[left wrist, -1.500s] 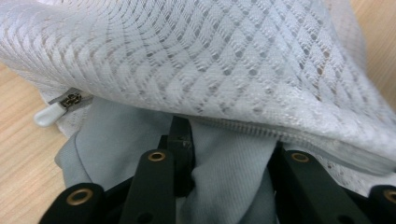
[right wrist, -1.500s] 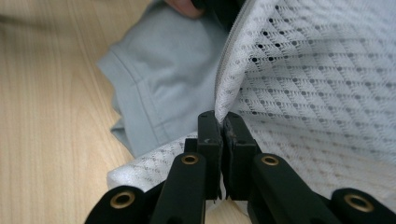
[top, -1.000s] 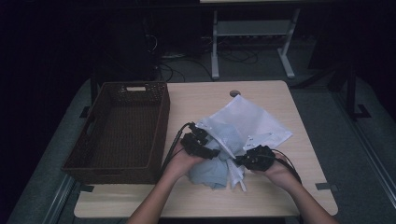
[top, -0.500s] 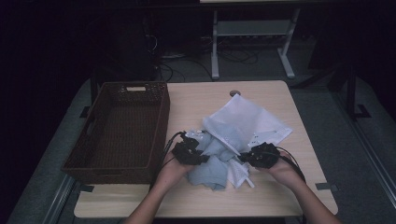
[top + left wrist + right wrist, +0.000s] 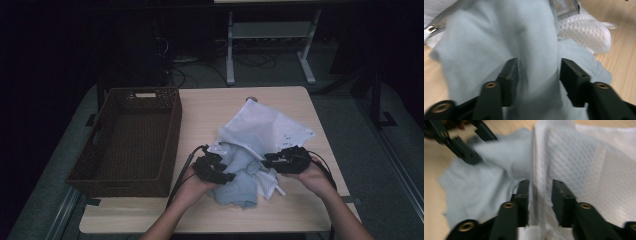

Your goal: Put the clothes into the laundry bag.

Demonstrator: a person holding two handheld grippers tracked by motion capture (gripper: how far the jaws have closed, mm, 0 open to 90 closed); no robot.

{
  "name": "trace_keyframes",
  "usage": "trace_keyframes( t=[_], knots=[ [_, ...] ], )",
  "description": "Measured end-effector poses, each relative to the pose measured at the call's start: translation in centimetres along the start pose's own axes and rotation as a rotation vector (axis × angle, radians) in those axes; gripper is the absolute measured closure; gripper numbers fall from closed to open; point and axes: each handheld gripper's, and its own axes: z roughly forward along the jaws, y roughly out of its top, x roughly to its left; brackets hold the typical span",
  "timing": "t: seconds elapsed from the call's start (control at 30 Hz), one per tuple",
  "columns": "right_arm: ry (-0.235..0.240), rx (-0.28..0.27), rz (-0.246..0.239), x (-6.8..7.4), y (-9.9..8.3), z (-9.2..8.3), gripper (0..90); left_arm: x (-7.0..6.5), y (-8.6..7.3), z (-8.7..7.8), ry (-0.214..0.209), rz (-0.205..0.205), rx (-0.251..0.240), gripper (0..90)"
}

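Observation:
A white mesh bag [image 5: 265, 130] lies on the table with a light blue cloth [image 5: 240, 187] bunched at its near opening. My left gripper [image 5: 223, 175] sits at the cloth's left side. In the left gripper view its jaws [image 5: 537, 72] have just been opening, with a fold of the blue cloth [image 5: 499, 37] loose between them. My right gripper [image 5: 267, 161] is at the bag's near right edge. Its jaws [image 5: 540, 192] have also just been opening; the mesh bag's edge [image 5: 584, 162] stands between them with gaps on both sides.
A dark woven basket [image 5: 172, 135] stands on the left part of the wooden table [image 5: 210, 115]. Black cables trail from both grippers across the tabletop. Beyond the table's far edge are a metal frame and floor cables.
The left gripper has come a little nearer the table's front edge along the blue cloth. The right gripper has shifted slightly right and away. Both pairs of jaws stand wider than before.

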Motion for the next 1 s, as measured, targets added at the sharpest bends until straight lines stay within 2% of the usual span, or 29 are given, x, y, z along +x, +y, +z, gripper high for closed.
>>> trace_keyframes(
  t=[0.1,0.23,0.37,0.5,0.57,0.67,0.73,0.83,0.9,1.0],
  knots=[
    [0.008,-0.035,-0.008,0.3,1.1,-0.4,58.7,0.0,-0.6,-0.9,0.037,0.017,0.004,36.8],
    [0.011,-0.065,-0.026,0.5,3.0,0.4,55.8,0.3,-1.8,-2.0,0.067,-0.005,-0.014,30.4],
    [-0.001,-0.082,-0.043,0.4,5.1,2.1,56.0,0.8,-3.0,-2.3,0.089,-0.033,0.001,27.0],
    [-0.005,-0.055,-0.052,0.2,6.6,4.1,58.4,1.5,-3.4,-1.8,0.107,-0.065,0.009,22.8],
    [-0.03,-0.022,-0.064,0.2,7.0,5.1,60.0,1.7,-3.5,-1.3,0.1,-0.062,0.026,20.8],
    [-0.04,0.007,-0.07,0.1,6.8,6.0,64.8,1.9,-3.7,-0.7,0.106,-0.059,0.038,17.6],
    [-0.058,0.02,-0.084,0.1,6.5,6.2,73.0,2.0,-3.9,-0.4,0.098,-0.061,0.035,17.5],
    [-0.063,0.003,-0.058,-0.2,6.0,5.9,81.6,1.9,-3.9,-0.1,0.094,-0.046,0.036,19.3],
    [-0.056,-0.003,-0.045,-0.4,5.7,5.6,83.0,1.7,-3.9,0.0,0.098,-0.02,0.039,25.6],
    [-0.05,-0.009,-0.036,-0.4,5.4,5.3,83.4,1.4,-3.8,0.1,0.093,0.024,0.036,42.7]
  ],
)
